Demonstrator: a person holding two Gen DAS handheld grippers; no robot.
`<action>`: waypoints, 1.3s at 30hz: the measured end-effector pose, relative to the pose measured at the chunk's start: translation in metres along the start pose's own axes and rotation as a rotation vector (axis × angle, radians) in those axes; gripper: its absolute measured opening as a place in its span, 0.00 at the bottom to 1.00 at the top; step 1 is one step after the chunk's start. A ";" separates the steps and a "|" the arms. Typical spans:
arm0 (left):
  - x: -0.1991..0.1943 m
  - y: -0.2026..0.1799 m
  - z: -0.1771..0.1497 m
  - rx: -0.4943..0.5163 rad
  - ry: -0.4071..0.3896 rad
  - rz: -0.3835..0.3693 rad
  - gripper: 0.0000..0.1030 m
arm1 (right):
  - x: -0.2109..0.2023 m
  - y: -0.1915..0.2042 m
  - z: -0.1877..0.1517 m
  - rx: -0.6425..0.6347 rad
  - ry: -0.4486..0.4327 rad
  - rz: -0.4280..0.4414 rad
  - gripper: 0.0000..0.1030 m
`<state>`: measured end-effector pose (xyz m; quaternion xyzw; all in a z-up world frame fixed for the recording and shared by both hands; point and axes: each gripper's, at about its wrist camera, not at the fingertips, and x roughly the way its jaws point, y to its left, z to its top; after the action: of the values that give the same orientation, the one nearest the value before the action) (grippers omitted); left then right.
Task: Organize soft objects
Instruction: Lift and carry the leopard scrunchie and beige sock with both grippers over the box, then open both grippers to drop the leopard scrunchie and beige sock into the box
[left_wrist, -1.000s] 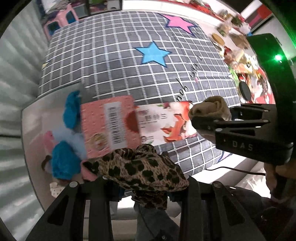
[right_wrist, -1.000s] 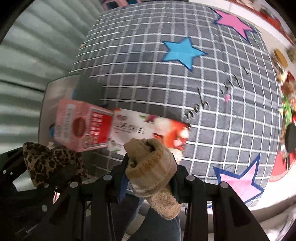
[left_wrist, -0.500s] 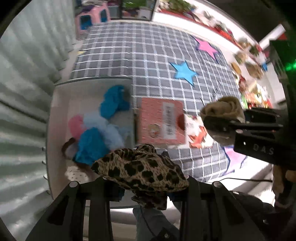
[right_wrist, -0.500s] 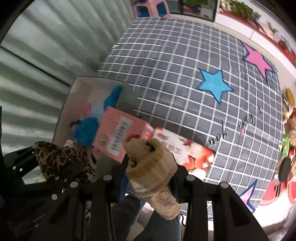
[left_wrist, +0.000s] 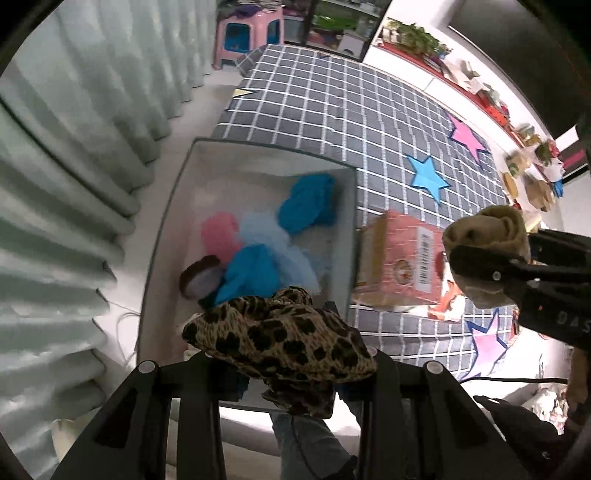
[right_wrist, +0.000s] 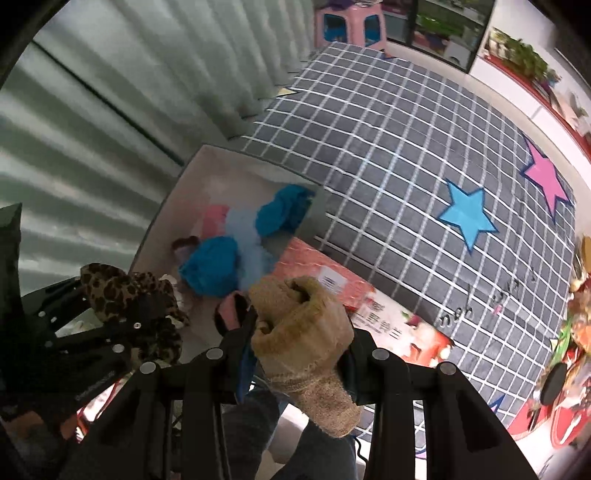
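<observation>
The left tongs (left_wrist: 284, 365) are clamped on a leopard-print cloth (left_wrist: 277, 339), held above the near end of a grey bin (left_wrist: 349, 236). The right tongs (right_wrist: 299, 354) grip a tan knitted glove (right_wrist: 301, 328) just right of that bin. Ahead of the left tongs, blue cloths (left_wrist: 308, 205) and a pink cloth (left_wrist: 219, 232) lie inside the bin. A pink carton (left_wrist: 406, 258) stands beside it on the checked bedspread (left_wrist: 369, 122).
</observation>
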<state>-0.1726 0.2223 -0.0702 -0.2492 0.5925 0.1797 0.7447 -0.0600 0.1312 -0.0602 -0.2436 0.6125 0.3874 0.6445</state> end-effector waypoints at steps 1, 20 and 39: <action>0.001 0.002 -0.001 -0.005 0.000 0.007 0.36 | 0.002 0.005 0.003 -0.007 0.005 0.007 0.39; 0.021 0.039 -0.008 -0.114 0.030 0.092 0.36 | 0.028 0.060 0.029 -0.118 0.058 0.071 0.39; 0.029 0.041 -0.005 -0.119 0.055 0.100 0.36 | 0.043 0.067 0.037 -0.131 0.082 0.082 0.39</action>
<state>-0.1931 0.2521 -0.1058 -0.2677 0.6127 0.2447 0.7022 -0.0929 0.2077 -0.0863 -0.2754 0.6212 0.4426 0.5852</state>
